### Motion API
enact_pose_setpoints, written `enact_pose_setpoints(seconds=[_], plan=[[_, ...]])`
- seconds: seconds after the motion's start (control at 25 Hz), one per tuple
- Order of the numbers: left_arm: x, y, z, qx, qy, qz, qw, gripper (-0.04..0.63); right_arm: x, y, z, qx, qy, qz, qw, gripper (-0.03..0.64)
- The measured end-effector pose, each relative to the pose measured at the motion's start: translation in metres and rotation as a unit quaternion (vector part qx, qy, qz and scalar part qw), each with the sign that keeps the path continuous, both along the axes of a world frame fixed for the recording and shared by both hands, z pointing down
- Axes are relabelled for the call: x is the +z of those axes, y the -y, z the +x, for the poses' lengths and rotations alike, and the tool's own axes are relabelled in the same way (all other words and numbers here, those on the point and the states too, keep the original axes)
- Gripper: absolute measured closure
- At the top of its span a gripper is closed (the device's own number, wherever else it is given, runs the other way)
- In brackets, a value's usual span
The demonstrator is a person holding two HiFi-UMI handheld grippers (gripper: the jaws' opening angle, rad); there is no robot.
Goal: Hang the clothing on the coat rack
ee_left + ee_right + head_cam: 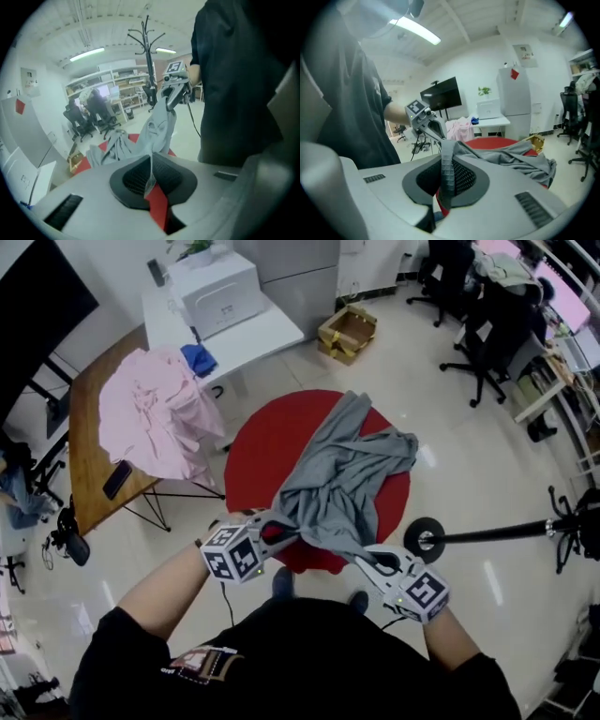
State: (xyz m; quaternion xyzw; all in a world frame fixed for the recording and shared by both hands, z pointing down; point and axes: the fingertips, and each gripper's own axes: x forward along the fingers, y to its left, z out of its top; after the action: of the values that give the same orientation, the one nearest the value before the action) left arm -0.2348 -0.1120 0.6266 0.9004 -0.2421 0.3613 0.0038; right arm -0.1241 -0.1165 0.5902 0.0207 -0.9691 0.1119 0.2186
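The grey garment [342,479] is soft, matt knitted cloth, ribbed along one edge (plainest in the right gripper view). The red round worktop [258,442] under it looks smooth and dull. The pink cloth [155,413], thin and creased, covers a wooden worktop [82,437]. The floor [469,456] is glossy pale tile. The coat rack [497,532] looks like black metal. The right hand-held gripper [446,176] has a matt grey plastic shell and dark meshed pads [465,177].
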Motion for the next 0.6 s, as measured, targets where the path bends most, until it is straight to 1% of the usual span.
enact_pose_setpoints(seconds=[0.08,0.16,0.32,0.44,0.52,0.6], plan=[[-0.038,0.008,0.020,0.004,-0.035,0.024,0.9991,0.589,-0.035,0.010,0.017,0.022,0.046,0.008,0.999,0.601],[-0.074,0.017,0.040,0.021,-0.063,0.049,0.9966,0.591,-0.069,0.017,0.034,0.043,0.086,0.019,0.995,0.601],[-0.141,0.024,0.076,0.064,-0.091,0.090,0.9897,0.591,-0.130,0.024,0.063,0.068,0.160,0.050,0.984,0.601],[-0.187,0.027,0.112,0.083,-0.121,0.110,0.9829,0.591,-0.182,0.030,0.097,0.092,0.206,0.062,0.972,0.601],[-0.219,0.034,0.141,0.097,-0.145,0.120,0.9773,0.591,-0.215,0.040,0.129,0.114,0.230,0.083,0.963,0.601],[-0.250,0.042,0.169,0.113,-0.168,0.130,0.9706,0.591,-0.245,0.049,0.161,0.133,0.244,0.104,0.955,0.603]])
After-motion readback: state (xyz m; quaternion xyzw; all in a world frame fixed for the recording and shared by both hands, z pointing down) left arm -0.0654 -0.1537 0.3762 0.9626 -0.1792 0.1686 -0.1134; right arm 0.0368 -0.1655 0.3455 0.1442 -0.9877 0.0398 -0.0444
